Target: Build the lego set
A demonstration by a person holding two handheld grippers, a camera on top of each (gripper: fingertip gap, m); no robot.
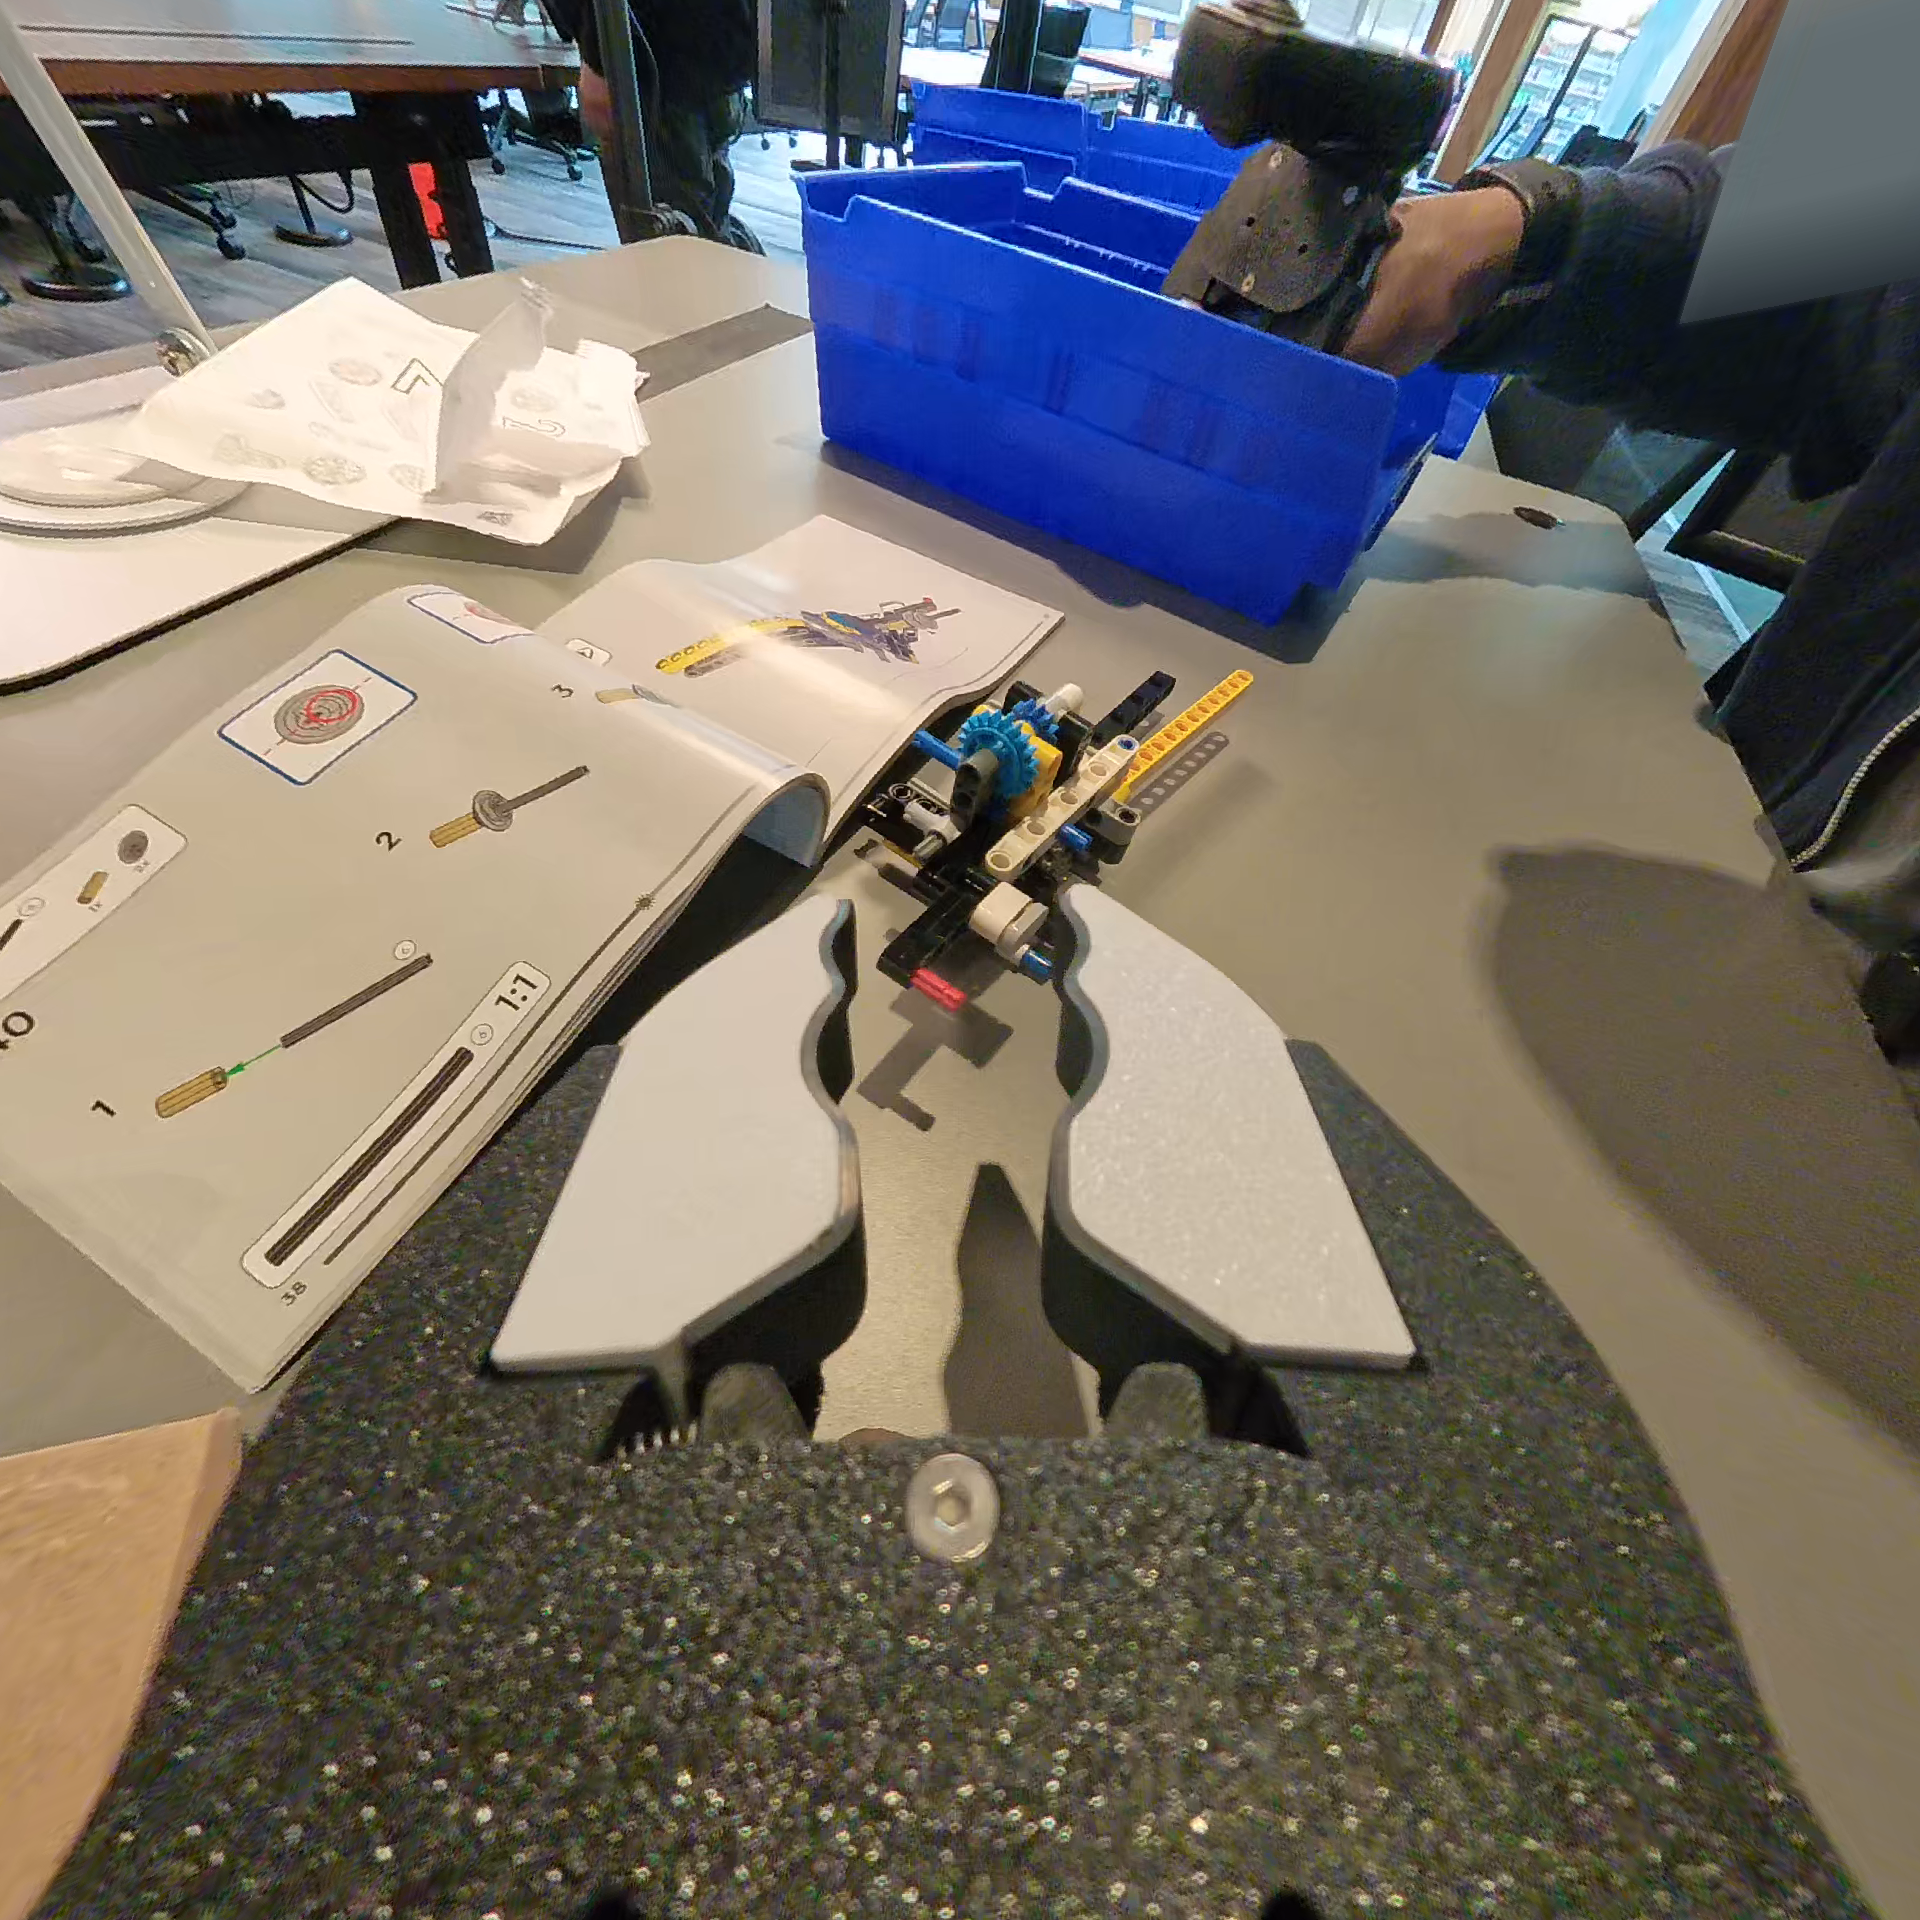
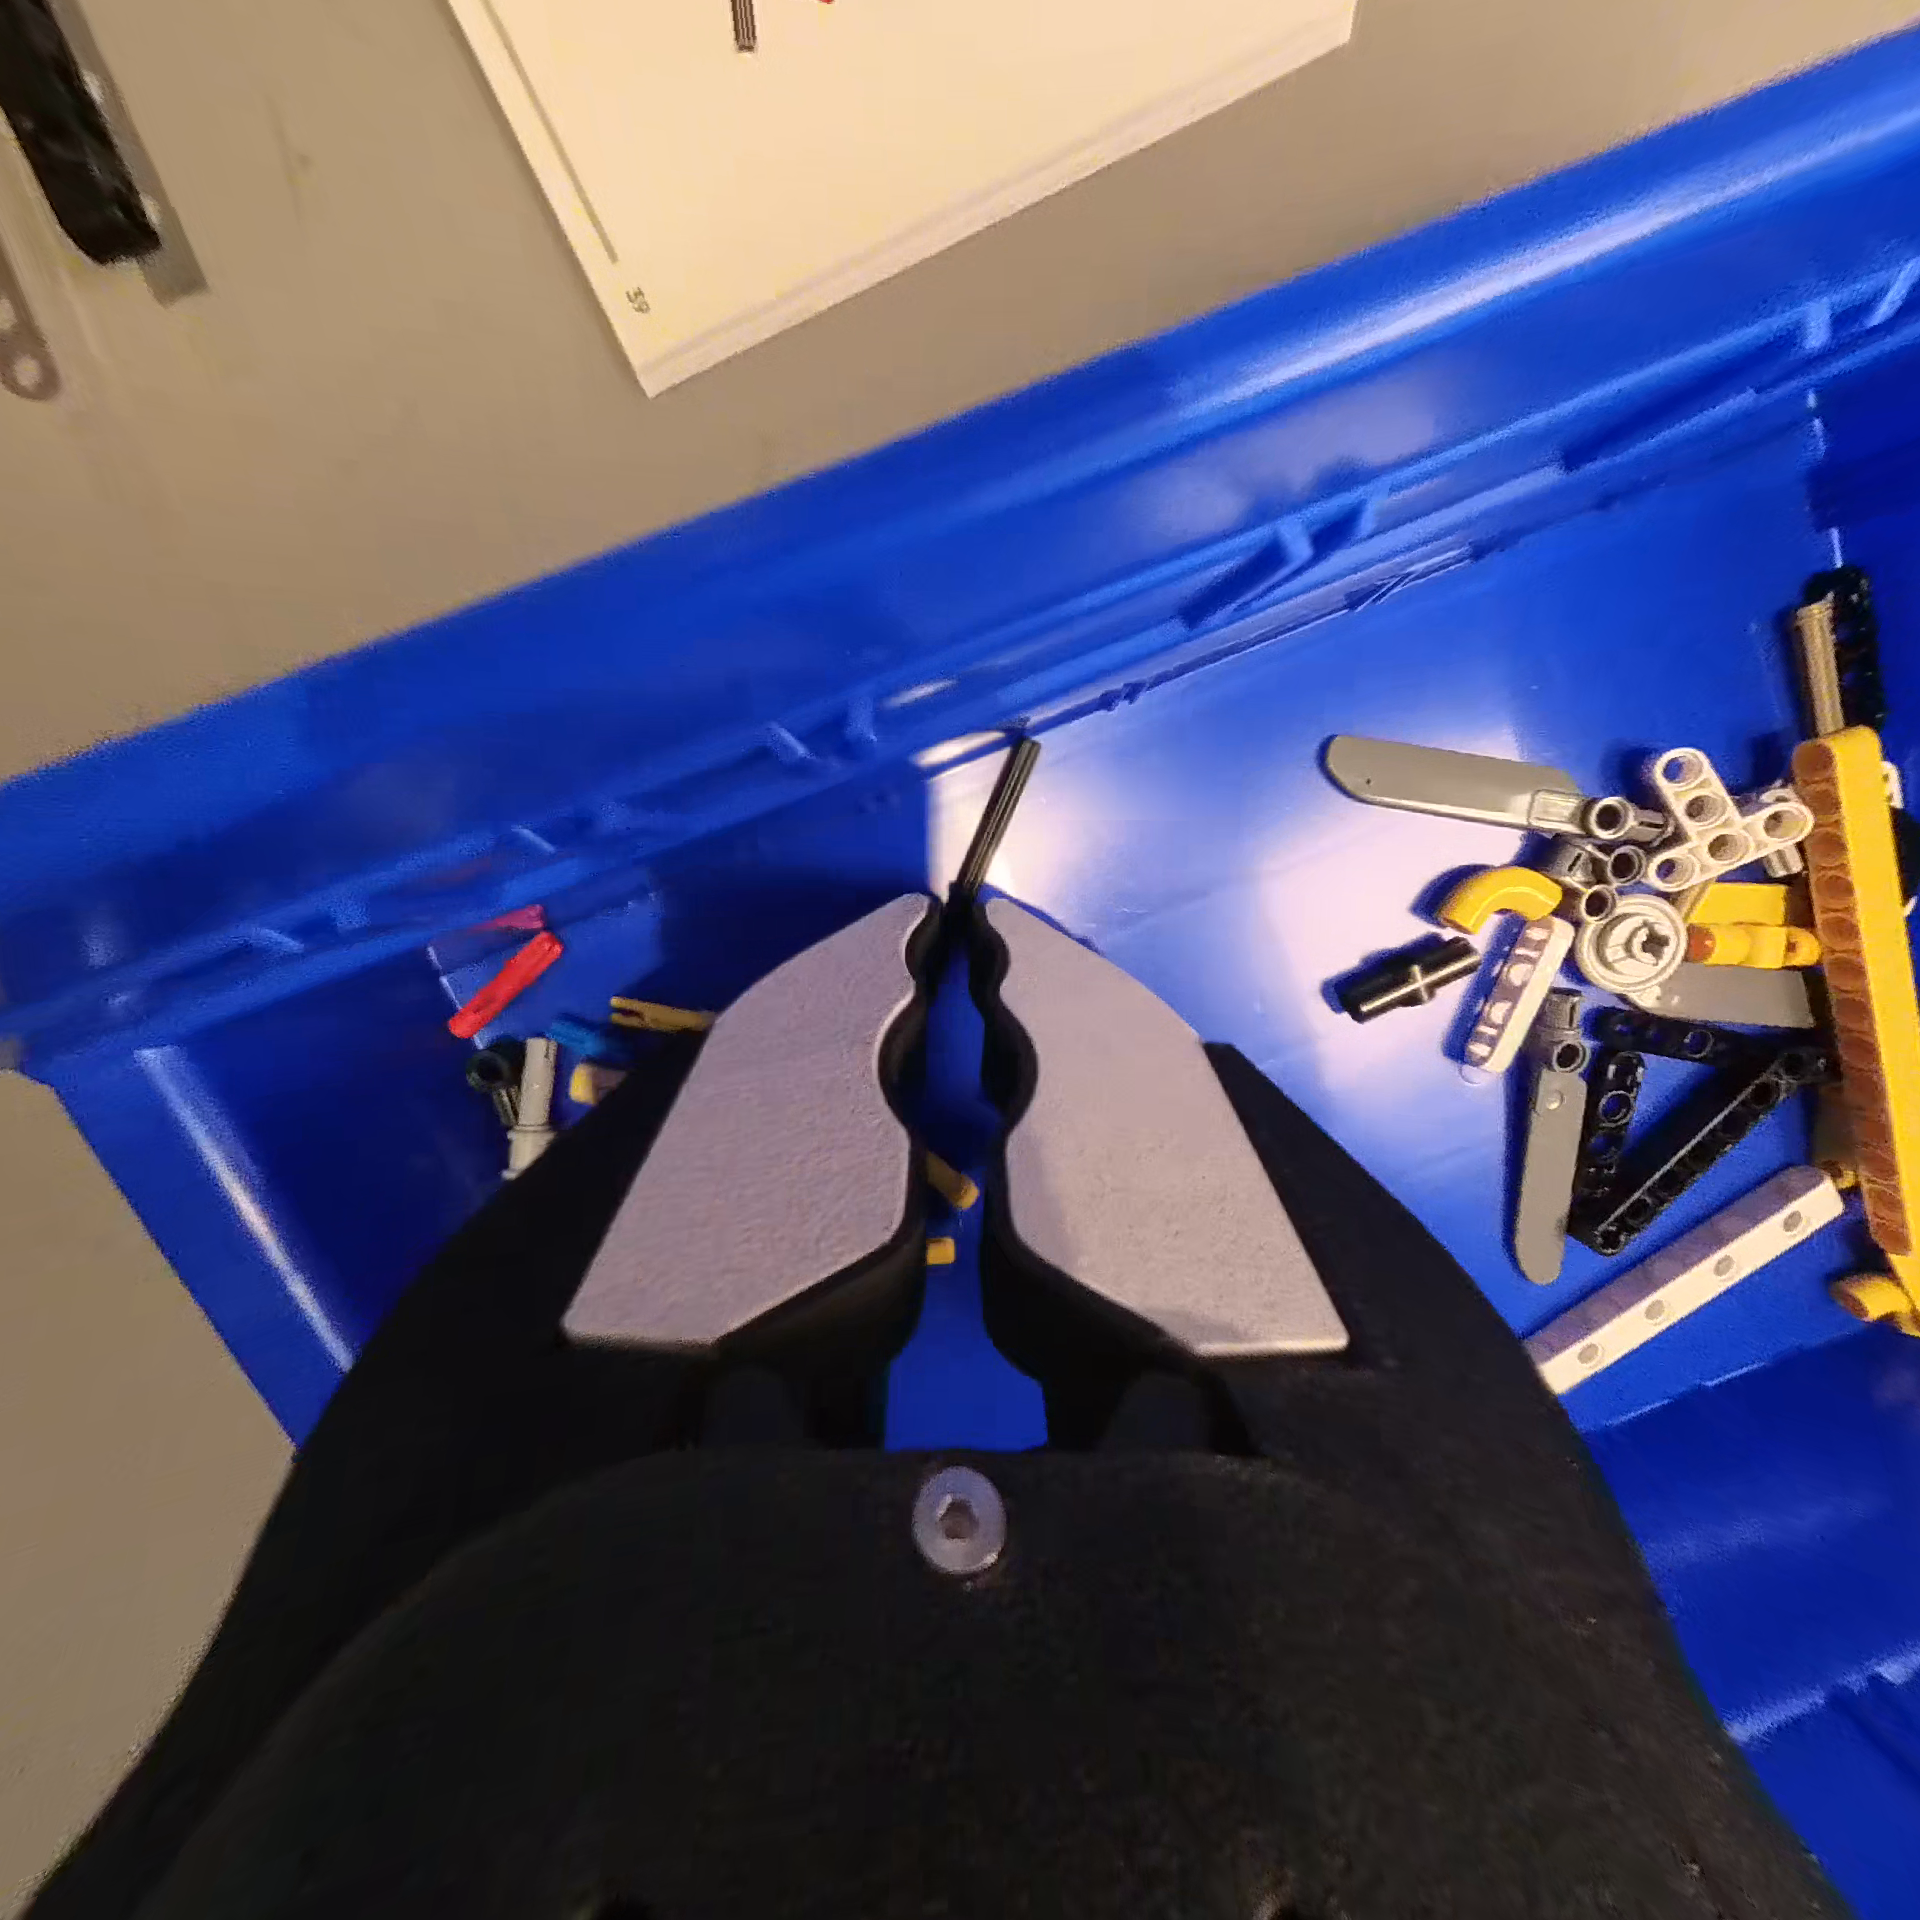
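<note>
My left gripper (image 1: 956, 920) is shut on the near end of the partly built lego assembly (image 1: 1039, 800), which has black beams, a blue gear, a white beam and a long yellow beam. The assembly is held just above the grey table (image 1: 1403, 935), with its shadow beneath it. My right gripper (image 2: 956, 914) is over the inside of the blue bin (image 2: 1143, 582) and is shut on a thin black axle (image 2: 997, 821) that sticks out past the fingertips. In the left wrist view the right gripper's body (image 1: 1278, 239) reaches into the bin (image 1: 1091, 447), with its fingers hidden.
The open instruction booklet (image 1: 416, 883) lies left of the assembly, and one corner of it shows in the right wrist view (image 2: 883, 156). Torn paper bags (image 1: 416, 416) lie behind it. A pile of loose parts (image 2: 1683, 987) and a red piece (image 2: 506, 982) lie in the bin. Another blue bin (image 1: 1039, 125) stands behind. The grippers' ends are close to 35 cm from one another.
</note>
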